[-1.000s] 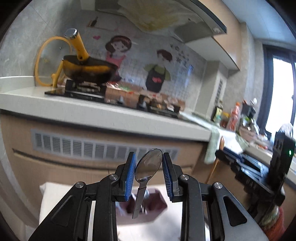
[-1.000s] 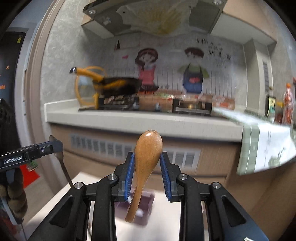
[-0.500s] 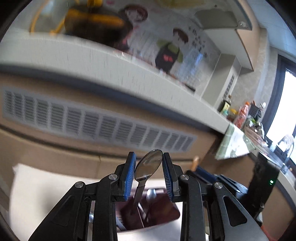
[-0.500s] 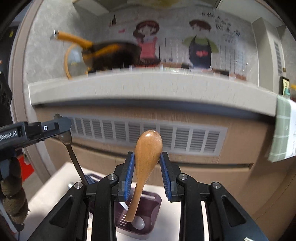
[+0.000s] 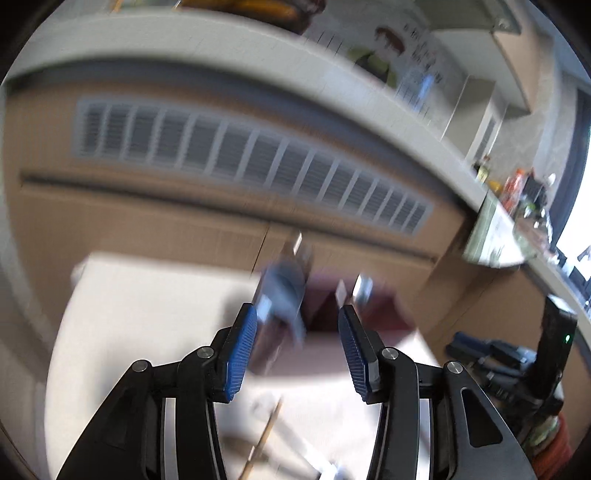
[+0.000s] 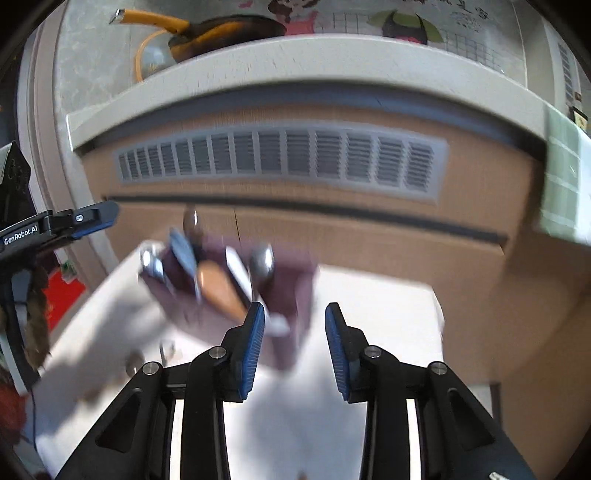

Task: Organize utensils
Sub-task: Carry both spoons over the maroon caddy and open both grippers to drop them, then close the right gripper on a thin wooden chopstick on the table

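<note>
1. The wooden spoon (image 6: 218, 286) now lies bowl-up in the dark purple utensil holder (image 6: 291, 291), no longer pinched between the blue pads as it was half a second ago. The right gripper (image 6: 294, 341) stands with its jaws spread and nothing between them, just short of the holder's near wall.
2. The metal spoon that the left gripper (image 5: 297, 354) carried a moment ago has also gone from its pads. That gripper's jaws are now wide apart and bare, and a blurred metal spoon (image 6: 263, 263) stands in the holder beside the wooden one — which one it is I cannot say for sure.
3. Both views have tipped down since the earlier frames, so the holder sits right ahead of the fingers rather than below them.
4. Other cutlery crowds the holder: a blue-grey piece (image 6: 183, 251) on its left side and shiny handles (image 6: 151, 264) at its left edge, all smeared by motion.
5. From the left wrist view a thin wooden stick (image 5: 264, 439) lies loose on the table, near the bottom edge, under the gripper.
6. The holder stands on a white table (image 6: 373, 314), pushed up near a tan cabinet front with a long grey vent grille (image 6: 280, 158).
7. Above runs a pale countertop (image 6: 295, 55) carrying a dark pan with a yellow handle (image 6: 207, 31) — behind it, a tiled wall with cartoon figures.
</note>
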`<state>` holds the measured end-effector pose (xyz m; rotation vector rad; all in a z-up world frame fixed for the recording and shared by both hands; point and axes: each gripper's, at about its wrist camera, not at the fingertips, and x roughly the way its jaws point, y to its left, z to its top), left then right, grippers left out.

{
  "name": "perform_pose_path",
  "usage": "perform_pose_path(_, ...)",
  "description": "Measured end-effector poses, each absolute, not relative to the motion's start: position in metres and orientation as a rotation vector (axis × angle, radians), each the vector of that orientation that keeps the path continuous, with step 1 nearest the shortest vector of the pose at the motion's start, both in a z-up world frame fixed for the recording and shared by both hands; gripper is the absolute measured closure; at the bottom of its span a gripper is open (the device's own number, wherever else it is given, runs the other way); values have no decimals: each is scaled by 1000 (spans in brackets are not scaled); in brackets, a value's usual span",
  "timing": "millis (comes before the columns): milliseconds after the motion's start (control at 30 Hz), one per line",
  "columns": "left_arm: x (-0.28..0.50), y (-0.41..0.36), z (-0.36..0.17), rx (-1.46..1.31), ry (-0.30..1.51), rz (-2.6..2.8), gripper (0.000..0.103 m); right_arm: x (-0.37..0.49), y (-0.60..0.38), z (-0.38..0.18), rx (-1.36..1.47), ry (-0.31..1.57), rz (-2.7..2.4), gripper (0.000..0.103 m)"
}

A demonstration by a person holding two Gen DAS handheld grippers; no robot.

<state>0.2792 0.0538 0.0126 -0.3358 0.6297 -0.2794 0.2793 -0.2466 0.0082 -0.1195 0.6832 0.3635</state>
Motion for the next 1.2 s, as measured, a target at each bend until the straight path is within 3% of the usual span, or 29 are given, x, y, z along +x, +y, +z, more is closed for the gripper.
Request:
perform_pose_path(300, 191, 60, -65, -267, 841, -191, 56, 204, -276, -62, -125, 899, 317, 75)
perform_pose_path(767, 152, 63, -76, -244, 867, -129, 56, 171, -278, -94, -68, 944, 269, 75)
perform_pose_path(800, 155, 61, -77, -243, 874, -125, 56, 171, -277, -94, -73, 942, 269, 76)
perform_pose_path(867, 157, 60, -79, -241, 883, -125, 56, 172, -273, -95, -106, 931, 255, 91)
perform_pose_path(933, 158, 57, -81, -233, 889, -130, 56, 174, -270, -94, -112, 936, 278, 98)
perform_pose_path(1200, 168, 58, -85, -205, 919, -134, 56, 178, -254, -74, -25, 907, 399, 98)
